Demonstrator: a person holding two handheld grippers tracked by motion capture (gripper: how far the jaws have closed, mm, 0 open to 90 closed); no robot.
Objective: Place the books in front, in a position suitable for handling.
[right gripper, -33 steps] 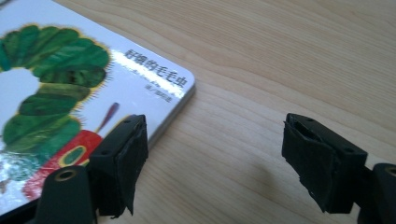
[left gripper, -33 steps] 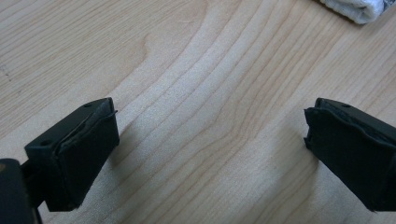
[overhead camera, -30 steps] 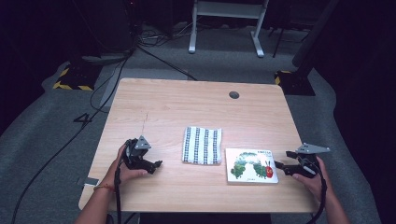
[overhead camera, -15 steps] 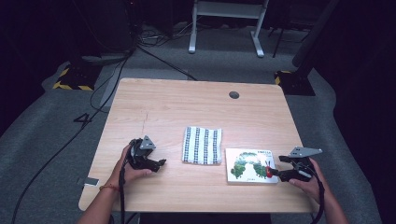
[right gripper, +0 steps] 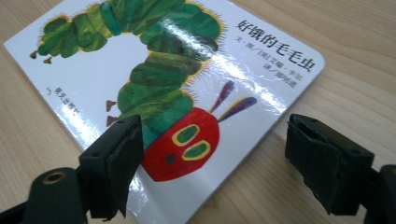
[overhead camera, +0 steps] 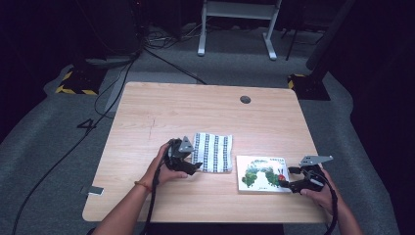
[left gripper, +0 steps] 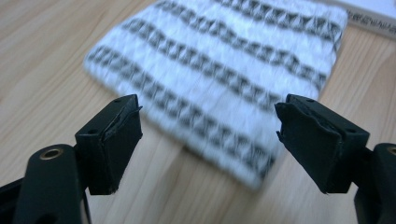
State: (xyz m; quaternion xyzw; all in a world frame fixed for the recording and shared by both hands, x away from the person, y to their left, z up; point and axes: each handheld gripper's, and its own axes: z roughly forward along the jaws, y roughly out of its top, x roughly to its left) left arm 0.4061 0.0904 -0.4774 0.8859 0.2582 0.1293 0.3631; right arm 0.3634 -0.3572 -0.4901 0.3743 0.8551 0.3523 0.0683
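1. Left gripper (overhead camera: 195, 167), black, two-jawed and held in the person's left hand (overhead camera: 164, 169), sits at the near left corner of the folded white cloth with dark woven stripes (overhead camera: 213, 152); its jaws have just been closing a little yet stand wide apart, nothing pinched between them.
2. Seen from the left gripper view, that striped cloth (left gripper: 224, 79) lies flat on the wood just beyond the jaw tips, its near corner between them but untouched.
3. Right gripper (overhead camera: 292, 179), in the right hand (overhead camera: 320, 188), points at the right edge of the glossy white board book with a green caterpillar on its cover (overhead camera: 262, 173); its jaws have just been opening and stand apart, clamping nothing.
4. Right gripper view: the caterpillar's red face (right gripper: 184, 144) lies just ahead of the spread jaws.
5. Book and cloth lie side by side, close but apart, on the near half of the light wooden table (overhead camera: 195, 112).
6. Farther back, a round dark cable hole (overhead camera: 245, 100) marks the tabletop.
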